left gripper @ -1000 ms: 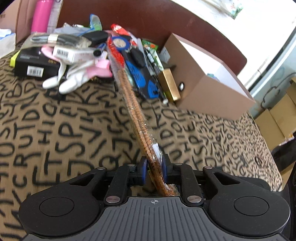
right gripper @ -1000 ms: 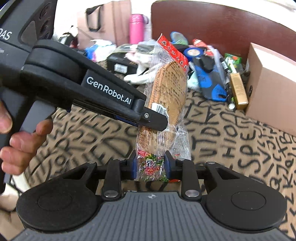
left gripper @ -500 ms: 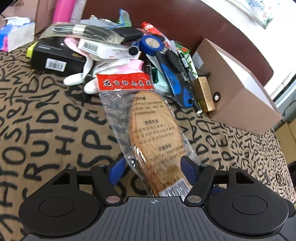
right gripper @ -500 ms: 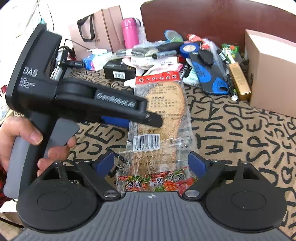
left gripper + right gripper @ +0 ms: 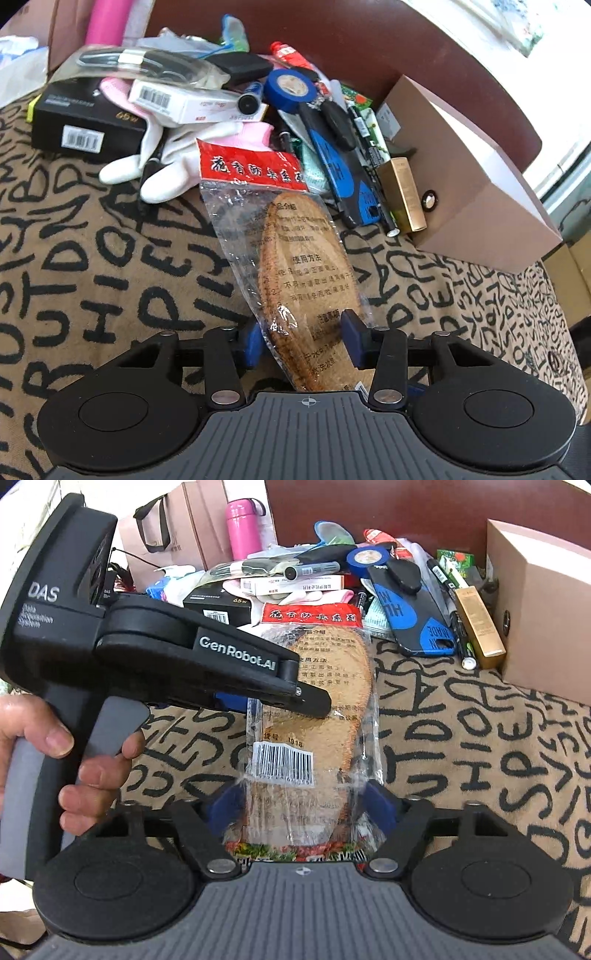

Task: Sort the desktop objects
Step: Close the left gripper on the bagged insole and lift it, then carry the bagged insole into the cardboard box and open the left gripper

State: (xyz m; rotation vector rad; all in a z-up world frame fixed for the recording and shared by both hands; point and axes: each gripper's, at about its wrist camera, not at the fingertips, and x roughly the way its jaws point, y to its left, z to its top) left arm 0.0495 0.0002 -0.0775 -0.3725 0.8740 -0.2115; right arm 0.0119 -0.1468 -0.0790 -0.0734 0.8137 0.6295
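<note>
- Currently, the insole packet lies flat on the letter-print cloth, red header card at the far end, heel end nearest both cameras.
- Left gripper: jaws apart and just closing inward; the packet's heel end lies between the blue pads. The right pad meets the plastic edge; whether either pad presses cannot be told.
- Right gripper: jaws wide and just closing slightly; the packet's printed end sits between them, plastic brushing the pads, with no firm clamp visible.
- In the right wrist view, the left gripper reaches in from the left, its tip over the packet's middle; a hand wraps its grey handle.
- Far side: a heap of items, including a white glove, black box, blue tape roll and blue-black case.
- Far right: a gold box just beside a brown cardboard box.
- Far left: a pink bottle stands upright beside a paper bag.
</note>
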